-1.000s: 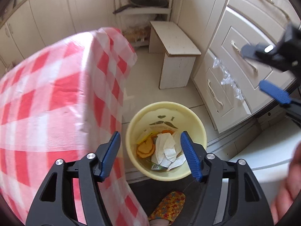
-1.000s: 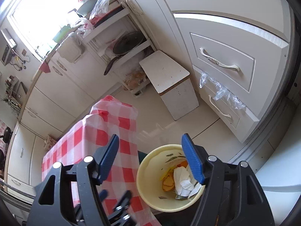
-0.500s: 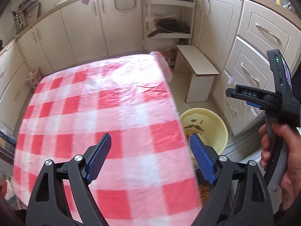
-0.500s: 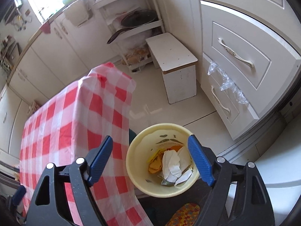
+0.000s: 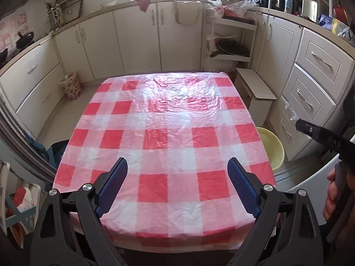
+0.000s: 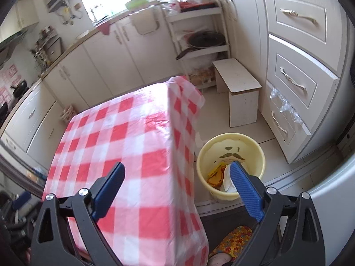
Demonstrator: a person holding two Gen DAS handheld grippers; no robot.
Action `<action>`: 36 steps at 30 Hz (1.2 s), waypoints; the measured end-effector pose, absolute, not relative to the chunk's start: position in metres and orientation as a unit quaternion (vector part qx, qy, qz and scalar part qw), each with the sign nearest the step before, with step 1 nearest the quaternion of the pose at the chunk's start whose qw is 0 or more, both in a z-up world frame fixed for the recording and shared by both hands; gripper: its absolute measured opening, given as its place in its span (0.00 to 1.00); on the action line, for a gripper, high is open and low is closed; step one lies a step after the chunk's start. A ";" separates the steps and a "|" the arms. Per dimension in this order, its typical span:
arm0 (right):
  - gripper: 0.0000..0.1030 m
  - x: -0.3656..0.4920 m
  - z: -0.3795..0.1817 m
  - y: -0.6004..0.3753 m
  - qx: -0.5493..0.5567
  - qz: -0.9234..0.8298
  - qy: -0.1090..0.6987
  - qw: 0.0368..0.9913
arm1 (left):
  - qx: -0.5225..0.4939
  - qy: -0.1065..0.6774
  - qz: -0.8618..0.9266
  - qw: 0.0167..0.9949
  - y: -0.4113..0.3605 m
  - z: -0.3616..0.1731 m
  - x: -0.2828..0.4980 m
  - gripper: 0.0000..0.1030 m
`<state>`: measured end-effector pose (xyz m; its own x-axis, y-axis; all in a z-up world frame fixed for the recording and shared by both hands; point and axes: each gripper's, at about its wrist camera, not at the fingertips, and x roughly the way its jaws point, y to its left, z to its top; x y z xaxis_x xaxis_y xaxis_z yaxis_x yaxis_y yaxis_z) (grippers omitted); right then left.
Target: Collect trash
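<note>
The left gripper (image 5: 177, 184) tilts down over the table (image 5: 168, 133), blue ribbed pads spread wide and still opening, nothing between them. The tablecloth is shiny, crinkly plastic in red and white checks. Further right, the right gripper (image 6: 178, 184) angles down past the table corner, jaws also opening and empty. The trash (image 6: 221, 175), crumpled paper and orange scraps, sits in a round yellow bin (image 6: 230, 141) on the floor.
</note>
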<state>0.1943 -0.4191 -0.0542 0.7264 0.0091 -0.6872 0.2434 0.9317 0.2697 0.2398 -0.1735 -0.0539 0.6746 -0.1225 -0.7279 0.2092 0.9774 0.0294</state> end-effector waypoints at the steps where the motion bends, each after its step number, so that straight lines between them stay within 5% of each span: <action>1: 0.90 0.186 -0.054 -0.414 0.171 -0.062 0.359 0.916 | 0.052 0.391 -0.087 0.915 -0.164 -0.051 0.233 0.85; 23: 0.93 0.019 0.000 -0.292 0.133 0.003 0.299 0.945 | 0.045 0.322 -0.065 0.943 -0.070 0.010 0.102 0.92; 36: 0.93 -0.035 -0.014 -0.253 0.137 -0.015 0.290 0.947 | 0.038 0.342 -0.065 0.937 -0.036 0.000 0.047 0.92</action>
